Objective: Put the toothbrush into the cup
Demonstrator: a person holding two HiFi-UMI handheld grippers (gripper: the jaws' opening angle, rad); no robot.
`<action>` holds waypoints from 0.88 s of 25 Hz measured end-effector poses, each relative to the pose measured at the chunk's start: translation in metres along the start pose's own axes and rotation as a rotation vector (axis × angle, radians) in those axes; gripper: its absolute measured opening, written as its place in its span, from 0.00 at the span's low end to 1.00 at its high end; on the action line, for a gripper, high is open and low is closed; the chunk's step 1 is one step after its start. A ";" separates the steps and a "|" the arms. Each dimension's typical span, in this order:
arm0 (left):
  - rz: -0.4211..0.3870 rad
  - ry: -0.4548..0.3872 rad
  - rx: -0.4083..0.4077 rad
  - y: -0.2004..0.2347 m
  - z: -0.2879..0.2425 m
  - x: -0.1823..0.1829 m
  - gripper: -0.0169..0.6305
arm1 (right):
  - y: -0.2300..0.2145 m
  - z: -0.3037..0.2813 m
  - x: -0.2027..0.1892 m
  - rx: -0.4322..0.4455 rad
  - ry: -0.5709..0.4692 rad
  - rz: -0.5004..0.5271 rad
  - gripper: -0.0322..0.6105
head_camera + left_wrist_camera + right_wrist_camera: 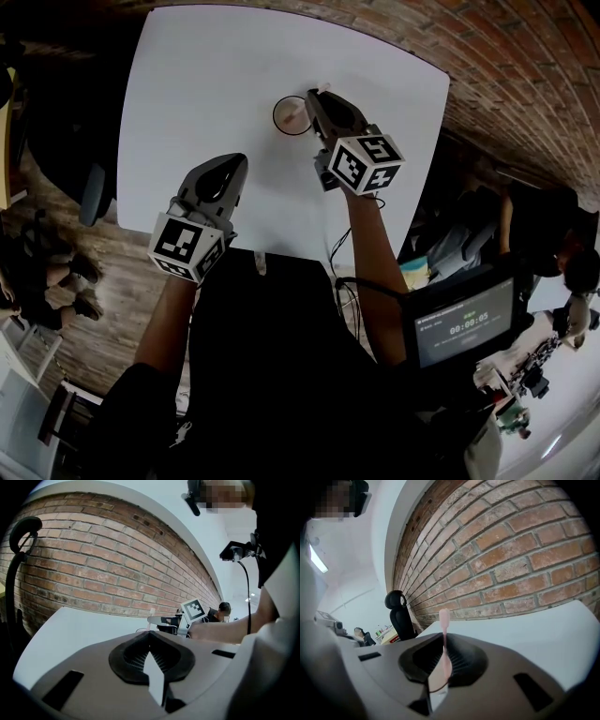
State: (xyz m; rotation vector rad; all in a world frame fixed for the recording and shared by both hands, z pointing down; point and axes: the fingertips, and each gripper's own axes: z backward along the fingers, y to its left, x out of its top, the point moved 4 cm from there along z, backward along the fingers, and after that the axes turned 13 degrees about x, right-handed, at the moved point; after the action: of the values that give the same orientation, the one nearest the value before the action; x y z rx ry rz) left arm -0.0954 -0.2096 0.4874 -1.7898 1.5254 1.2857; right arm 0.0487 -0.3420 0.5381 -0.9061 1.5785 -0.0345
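A small round cup (292, 115) stands on the white table (206, 84), toward its far side. My right gripper (317, 101) is just right of the cup, its tip at the cup's rim. In the right gripper view a pink toothbrush (444, 620) stands upright between the jaws of the right gripper (443, 645), head up, with the jaws shut on its handle. My left gripper (225, 176) hovers over the table's near left part, apart from the cup. The left gripper (151, 643) is shut with nothing in it.
A brick wall (93, 559) runs behind the table. A black office chair (398, 613) stands at the far left end. A lit screen (464, 323) and a person (562, 253) are off the table's right side. A cable (339, 253) hangs at the table's near edge.
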 end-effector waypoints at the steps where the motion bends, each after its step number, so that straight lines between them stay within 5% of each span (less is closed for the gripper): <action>1: -0.002 -0.005 -0.002 0.000 0.003 0.002 0.03 | 0.005 0.001 0.004 0.002 -0.004 0.012 0.09; 17: -0.070 -0.120 -0.076 -0.010 0.016 0.050 0.04 | 0.067 0.035 0.059 0.014 -0.083 0.196 0.09; 22: -0.100 -0.166 -0.107 -0.017 0.024 0.073 0.04 | 0.102 0.071 0.084 -0.015 -0.180 0.235 0.09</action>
State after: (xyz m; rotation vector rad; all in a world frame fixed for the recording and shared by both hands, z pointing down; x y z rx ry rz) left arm -0.0920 -0.2228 0.4097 -1.7519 1.2831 1.4512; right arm 0.0609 -0.2858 0.3994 -0.7095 1.5075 0.2194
